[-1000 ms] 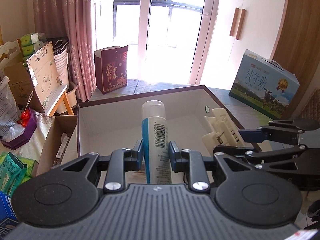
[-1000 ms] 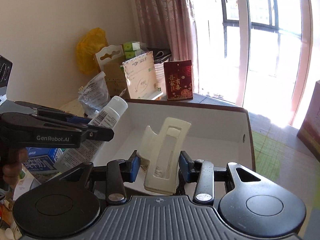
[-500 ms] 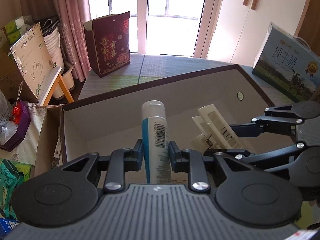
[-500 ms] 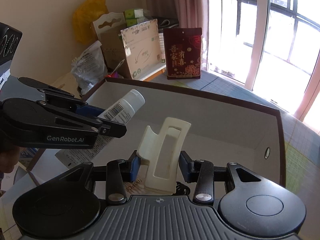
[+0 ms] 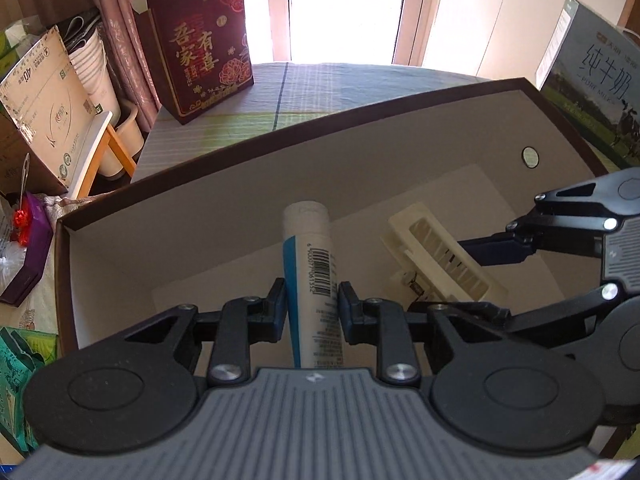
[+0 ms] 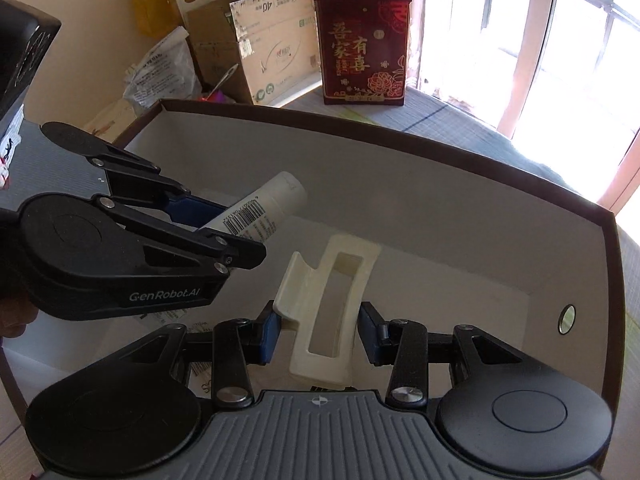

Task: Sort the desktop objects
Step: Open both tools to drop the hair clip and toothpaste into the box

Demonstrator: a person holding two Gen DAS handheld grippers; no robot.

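My left gripper [image 5: 312, 304] is shut on a white and blue tube [image 5: 310, 264] with a barcode, its cap pointing into the brown-rimmed box [image 5: 360, 116]. Beside it on the right, my right gripper [image 6: 318, 326] is shut on a cream plastic clip [image 6: 330, 312]. Both held items hang just inside the box, above its pale floor. In the right wrist view the left gripper [image 6: 224, 236] and the tube [image 6: 264, 208] show at the left. The left wrist view has the clip [image 5: 440, 264] and the right gripper [image 5: 496, 272] at the right.
A dark red gift bag [image 5: 200, 40] stands on the checked cloth behind the box. A milk carton box [image 5: 592, 80] stands at the far right. Cardboard cartons [image 6: 272, 40], bags and stacked white bowls [image 5: 92, 60] crowd the left side.
Both grippers have moved forward and down over the box with their items still held. The view now looks more steeply into the box, and its walls fill more of both views.
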